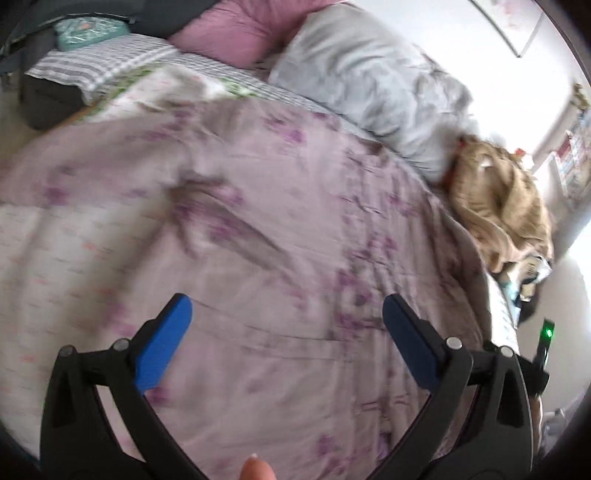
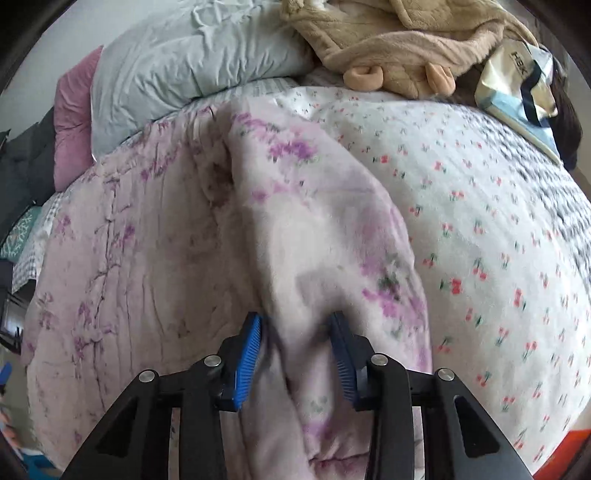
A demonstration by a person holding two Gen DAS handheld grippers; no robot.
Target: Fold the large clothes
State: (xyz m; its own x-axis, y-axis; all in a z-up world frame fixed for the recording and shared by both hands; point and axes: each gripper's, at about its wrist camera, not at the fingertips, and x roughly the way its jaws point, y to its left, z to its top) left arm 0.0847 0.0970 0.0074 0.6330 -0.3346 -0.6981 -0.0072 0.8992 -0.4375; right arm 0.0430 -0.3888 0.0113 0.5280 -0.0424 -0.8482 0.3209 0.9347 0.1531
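A large pale pink quilt [image 1: 258,206] with purple blossom print is spread over the bed. My left gripper [image 1: 287,306] hovers above it, jaws wide open with nothing between the blue pads. In the right wrist view a raised fold of the quilt [image 2: 314,229] runs up from my right gripper [image 2: 295,321], whose blue pads press on the bunched fabric from both sides. To the right of the fold the quilt's white cherry-print side [image 2: 480,221] faces up.
A grey pillow [image 1: 369,81] and a pink pillow [image 1: 236,33] lie at the head of the bed. A tan fleece garment [image 2: 406,37] and a printed bag [image 2: 517,81] sit at the far edge. A checked sheet [image 1: 110,62] shows beneath.
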